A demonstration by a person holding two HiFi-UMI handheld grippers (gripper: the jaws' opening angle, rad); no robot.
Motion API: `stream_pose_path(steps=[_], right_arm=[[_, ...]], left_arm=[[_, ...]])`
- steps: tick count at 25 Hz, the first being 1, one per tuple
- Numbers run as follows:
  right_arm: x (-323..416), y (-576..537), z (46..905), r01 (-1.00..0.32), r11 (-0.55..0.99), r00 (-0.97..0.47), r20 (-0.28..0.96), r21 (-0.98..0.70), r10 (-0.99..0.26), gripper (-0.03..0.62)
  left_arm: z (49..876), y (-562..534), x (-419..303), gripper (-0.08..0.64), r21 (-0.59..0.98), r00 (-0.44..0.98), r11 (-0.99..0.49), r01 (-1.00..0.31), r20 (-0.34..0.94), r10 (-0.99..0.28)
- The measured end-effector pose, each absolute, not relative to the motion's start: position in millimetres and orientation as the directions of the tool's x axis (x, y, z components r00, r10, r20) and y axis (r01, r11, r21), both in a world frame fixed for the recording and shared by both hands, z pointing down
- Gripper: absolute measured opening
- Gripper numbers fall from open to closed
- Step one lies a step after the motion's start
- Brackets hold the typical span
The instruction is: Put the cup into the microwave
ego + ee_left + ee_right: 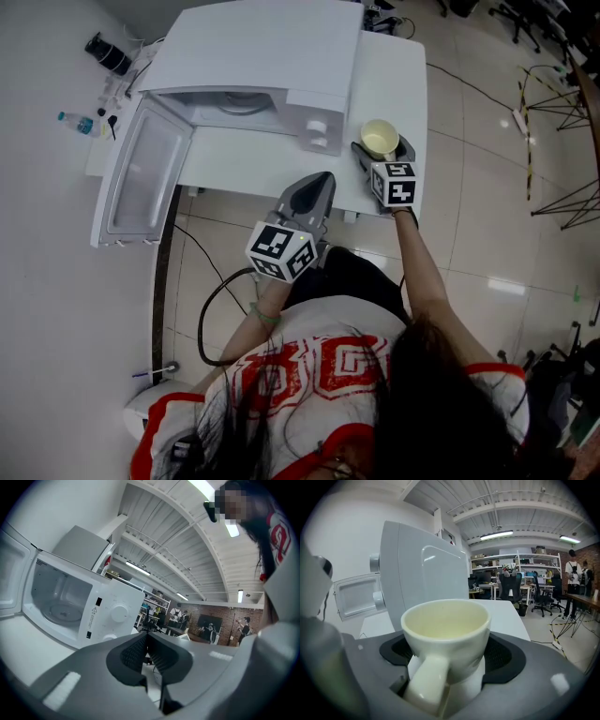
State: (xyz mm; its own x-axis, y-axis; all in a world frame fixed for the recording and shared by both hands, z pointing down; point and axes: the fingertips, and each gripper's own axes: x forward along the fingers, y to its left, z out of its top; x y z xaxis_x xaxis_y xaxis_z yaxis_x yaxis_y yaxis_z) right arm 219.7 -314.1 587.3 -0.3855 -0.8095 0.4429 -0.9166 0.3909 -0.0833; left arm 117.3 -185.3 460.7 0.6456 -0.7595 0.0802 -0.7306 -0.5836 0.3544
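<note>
The cream ceramic cup [445, 630] was pinched between the jaws of the right gripper [385, 150], its handle pointing back along them. It was near the front right corner of the white bench [405, 89], just beside the control-panel end of the white microwave [253, 56]. The microwave's door [145, 178] stood open at the left. The left gripper [319, 185], jaws pressed together on nothing, hovered at the bench's front edge.

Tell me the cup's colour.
The cup is cream white; the right gripper view shows it best.
</note>
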Motion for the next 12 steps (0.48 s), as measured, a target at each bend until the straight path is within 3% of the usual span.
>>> stream_pose_path(steps=[12], right_arm=[[222.6, -279.5, 530.7, -0.907, 0.410, -0.412, 0.391, -0.091, -0.823, 0.443]], left_arm=[[442.4, -175.2, 125.0, 0.000, 0.364, 0.651, -0.584, -0.725, 0.086, -0.754]])
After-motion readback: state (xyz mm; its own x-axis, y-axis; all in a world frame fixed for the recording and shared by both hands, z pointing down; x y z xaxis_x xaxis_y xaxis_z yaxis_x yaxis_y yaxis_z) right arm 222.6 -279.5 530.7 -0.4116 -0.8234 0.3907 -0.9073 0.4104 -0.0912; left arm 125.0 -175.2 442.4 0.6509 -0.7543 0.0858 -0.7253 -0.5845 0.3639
